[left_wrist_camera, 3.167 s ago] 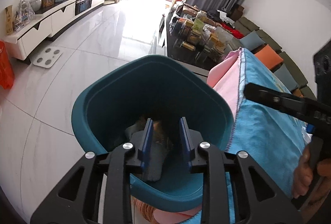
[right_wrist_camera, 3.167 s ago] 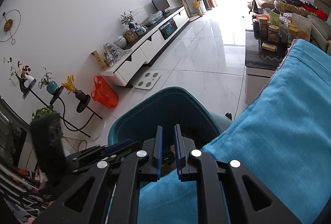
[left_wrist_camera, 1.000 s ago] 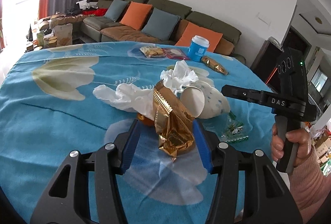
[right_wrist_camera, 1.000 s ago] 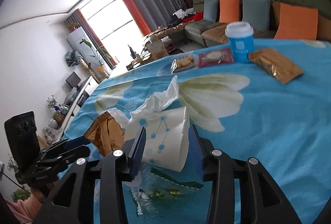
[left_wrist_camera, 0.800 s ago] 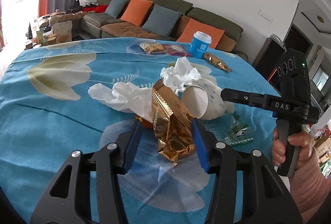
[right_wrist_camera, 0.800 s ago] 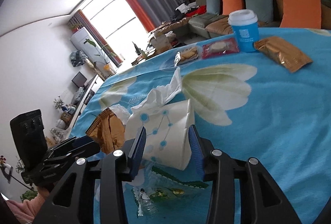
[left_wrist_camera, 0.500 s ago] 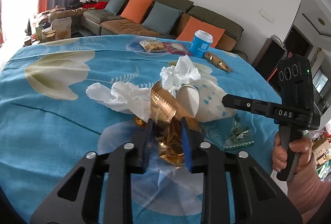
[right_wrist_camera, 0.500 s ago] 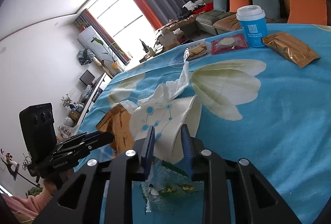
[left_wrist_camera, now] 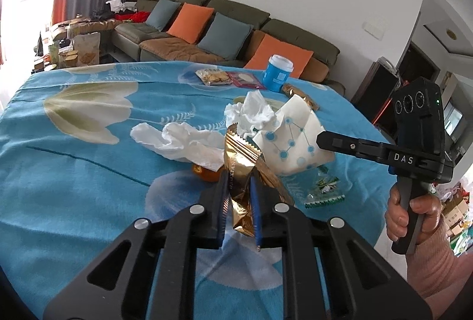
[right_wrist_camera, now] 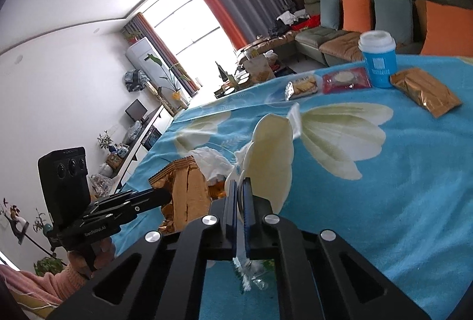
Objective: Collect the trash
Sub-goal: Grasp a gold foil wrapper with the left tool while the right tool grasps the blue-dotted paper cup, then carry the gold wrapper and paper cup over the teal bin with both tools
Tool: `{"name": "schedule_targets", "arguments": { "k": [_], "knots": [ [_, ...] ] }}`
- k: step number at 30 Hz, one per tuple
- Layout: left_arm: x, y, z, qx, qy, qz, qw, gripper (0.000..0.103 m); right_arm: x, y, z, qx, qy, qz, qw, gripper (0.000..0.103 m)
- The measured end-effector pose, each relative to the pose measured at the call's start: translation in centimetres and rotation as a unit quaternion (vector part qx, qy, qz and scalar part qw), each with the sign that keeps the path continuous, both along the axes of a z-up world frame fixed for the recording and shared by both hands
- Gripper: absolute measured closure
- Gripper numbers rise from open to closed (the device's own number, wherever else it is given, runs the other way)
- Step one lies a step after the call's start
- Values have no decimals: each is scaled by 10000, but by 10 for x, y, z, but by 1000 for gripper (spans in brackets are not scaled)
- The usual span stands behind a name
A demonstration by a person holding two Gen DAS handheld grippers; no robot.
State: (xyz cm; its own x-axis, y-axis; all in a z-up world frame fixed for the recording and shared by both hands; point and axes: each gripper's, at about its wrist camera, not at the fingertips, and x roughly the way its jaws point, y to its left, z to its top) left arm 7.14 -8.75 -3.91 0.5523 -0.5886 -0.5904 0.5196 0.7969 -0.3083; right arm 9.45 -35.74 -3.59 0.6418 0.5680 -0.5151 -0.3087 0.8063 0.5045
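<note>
Gold wrapper (left_wrist_camera: 245, 172) is glossy crinkled foil; paper cup (left_wrist_camera: 292, 145) matt, creased; tissue (left_wrist_camera: 180, 139) soft, rumpled; worktop cloth (left_wrist_camera: 88, 172) fuzzy.

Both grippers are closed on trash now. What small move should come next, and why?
Probably lift both straight up. The left gripper pinches the crinkled gold foil wrapper, the right gripper the flattened white paper cup with blue dots, both low over the blue flowered tablecloth.

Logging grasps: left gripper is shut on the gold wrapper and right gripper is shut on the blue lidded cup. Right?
Not quite. The left gripper does pinch the gold wrapper, but the right wrist view shows the right gripper shut on the squashed white paper cup.
</note>
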Motion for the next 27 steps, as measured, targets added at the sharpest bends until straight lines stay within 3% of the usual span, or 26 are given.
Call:
{"name": "schedule_targets", "arguments": {
  "k": [13,27],
  "knots": [
    [-28,53,18,-96,-231,430,9988,89,-14,20,25,9,-370,245,9990,100],
    [-53,112,31,-158,-361,977,9944,89,-3,93,25,132,-378,1122,9929,100]
  ]
}}
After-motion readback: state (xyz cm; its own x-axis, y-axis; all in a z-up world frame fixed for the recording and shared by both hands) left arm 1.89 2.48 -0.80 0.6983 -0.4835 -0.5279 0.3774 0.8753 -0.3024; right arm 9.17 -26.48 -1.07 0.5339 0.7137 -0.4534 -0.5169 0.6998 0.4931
